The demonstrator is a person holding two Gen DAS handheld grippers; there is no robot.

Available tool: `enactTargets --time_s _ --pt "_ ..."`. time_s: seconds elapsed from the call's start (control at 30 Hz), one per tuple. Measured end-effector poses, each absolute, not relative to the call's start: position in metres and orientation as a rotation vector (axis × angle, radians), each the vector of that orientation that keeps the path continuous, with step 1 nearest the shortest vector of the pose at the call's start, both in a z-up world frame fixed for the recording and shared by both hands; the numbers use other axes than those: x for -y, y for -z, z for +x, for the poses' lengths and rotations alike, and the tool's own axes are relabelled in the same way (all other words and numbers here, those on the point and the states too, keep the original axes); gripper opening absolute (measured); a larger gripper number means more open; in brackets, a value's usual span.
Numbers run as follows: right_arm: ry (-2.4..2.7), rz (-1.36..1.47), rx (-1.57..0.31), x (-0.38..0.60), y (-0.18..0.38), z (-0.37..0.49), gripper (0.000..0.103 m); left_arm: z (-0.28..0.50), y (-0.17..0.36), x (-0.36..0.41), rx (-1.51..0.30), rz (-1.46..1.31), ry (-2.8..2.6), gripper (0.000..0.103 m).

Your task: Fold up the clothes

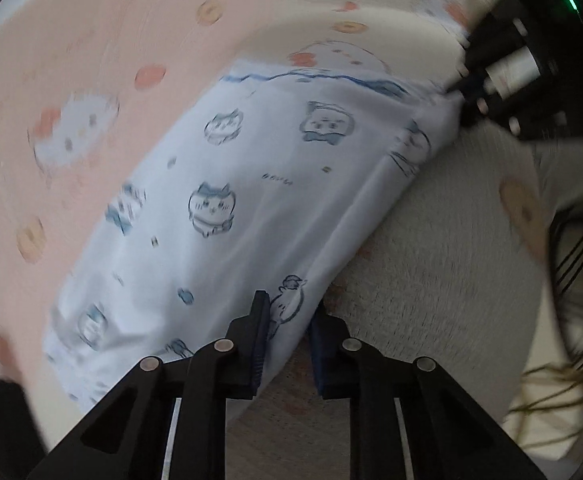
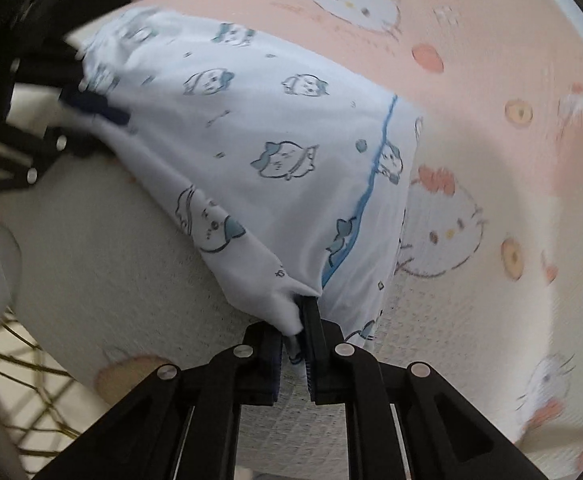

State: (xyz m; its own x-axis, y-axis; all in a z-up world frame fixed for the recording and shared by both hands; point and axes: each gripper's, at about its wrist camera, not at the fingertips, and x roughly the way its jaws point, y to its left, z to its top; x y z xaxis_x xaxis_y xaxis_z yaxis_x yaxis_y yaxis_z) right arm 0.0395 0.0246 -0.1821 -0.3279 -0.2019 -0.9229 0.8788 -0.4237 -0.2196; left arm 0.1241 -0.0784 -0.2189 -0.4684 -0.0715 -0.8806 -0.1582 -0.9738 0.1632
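A white garment (image 1: 227,200) printed with blue cartoon cats lies partly lifted over a pink blanket. In the left wrist view my left gripper (image 1: 291,320) sits at the bottom with the garment's near edge caught between its dark pads, shut on it. The right gripper (image 1: 467,88) pinches the far corner at the upper right. In the right wrist view the garment (image 2: 275,120) hangs stretched between both tools. My right gripper (image 2: 301,312) is shut on a bunched corner beside a blue seam, and the left gripper (image 2: 91,106) holds the opposite corner at the upper left.
The pink blanket (image 2: 491,160) with white cat faces and round dots covers the whole surface; its near part is cream (image 1: 431,240). A wire rack (image 2: 15,384) shows past the blanket's edge at the lower left, and again as the wire rack (image 1: 571,252) at the right.
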Motion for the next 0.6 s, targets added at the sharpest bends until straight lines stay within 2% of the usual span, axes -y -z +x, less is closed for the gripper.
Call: enactTargets --time_s 0.1,0.23,0.33,0.47,0.6 --pt "1.827 1.182 -0.972 -0.020 0.181 0.036 0.011 0.123 0.218 0.084 -0.201 -1.615 -2.641 0.015" --pt "1.820 1.246 -0.993 -0.011 0.182 0.035 0.011 0.126 0.219 0.073 -0.262 -1.618 -2.669 0.015" --pt "1.814 1.322 -0.974 -0.005 0.181 0.029 0.011 0.128 0.219 0.068 -0.221 -1.621 -2.699 0.015" --pt "1.804 1.451 -0.848 -0.005 0.177 0.014 0.010 0.132 0.220 0.064 -0.207 -1.604 -2.723 0.015" --pt "1.805 1.521 -0.710 -0.008 0.170 0.001 0.008 0.131 0.218 0.067 -0.116 -1.614 -2.734 0.015"
